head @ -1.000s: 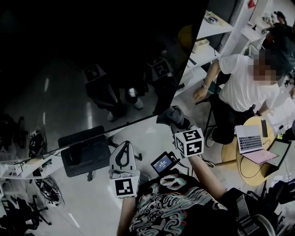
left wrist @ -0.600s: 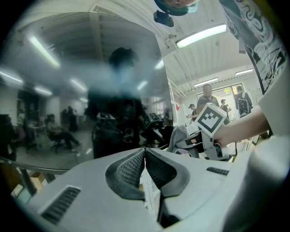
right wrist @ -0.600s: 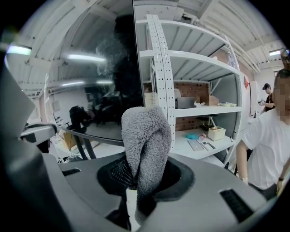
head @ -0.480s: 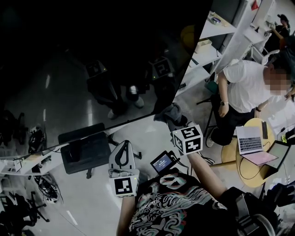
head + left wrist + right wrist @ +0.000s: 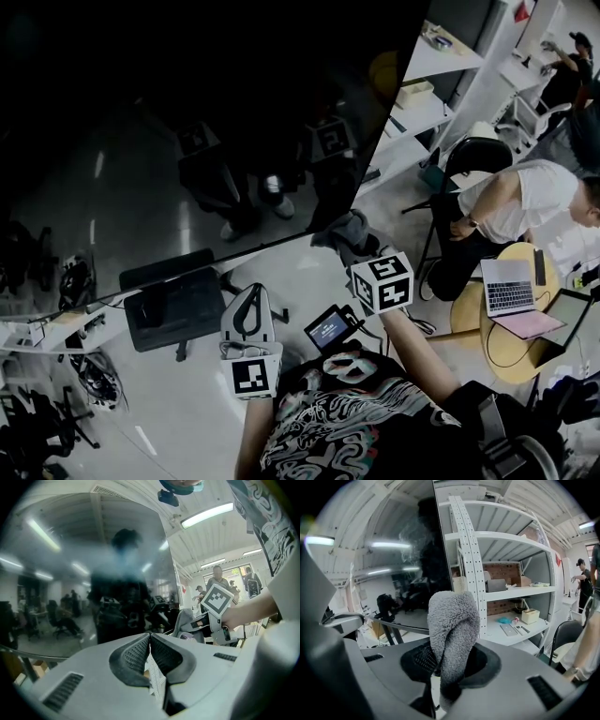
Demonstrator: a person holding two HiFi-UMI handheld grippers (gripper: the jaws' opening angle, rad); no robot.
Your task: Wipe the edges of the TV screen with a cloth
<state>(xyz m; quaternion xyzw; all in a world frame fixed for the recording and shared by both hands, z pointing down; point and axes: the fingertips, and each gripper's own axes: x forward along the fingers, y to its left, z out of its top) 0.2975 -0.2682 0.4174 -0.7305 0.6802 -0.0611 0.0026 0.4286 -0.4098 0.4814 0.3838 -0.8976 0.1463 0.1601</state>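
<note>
Filling the upper left of the head view, the TV screen (image 5: 187, 103) is a black, glossy slab that mirrors both marker cubes. Below it spreads a shiny grey floor (image 5: 178, 412), and white shelving (image 5: 427, 89) climbs the upper right. At the right edge a person in a white shirt (image 5: 520, 202) leans beside a round worktop (image 5: 502, 354) carrying an open laptop (image 5: 509, 284). The screen's top and left side are cut off by the frame, and the whole view is dim — a dark blocky shape (image 5: 178, 314) under its lower edge cannot be identified. The cloth (image 5: 347, 232), grey and fleecy, sits at the screen's lower right corner, just right of centre; whether it touches the glass cannot be told. The right hand-held gripper (image 5: 360, 255) has its jaws clamped on the cloth's lower end, so in the right gripper view the fabric stands up folded past the tips, in front of the screen's right edge. The left hand-held gripper (image 5: 250, 300), lower centre, has its pads pressed together on nothing, apart from the cloth.
</note>
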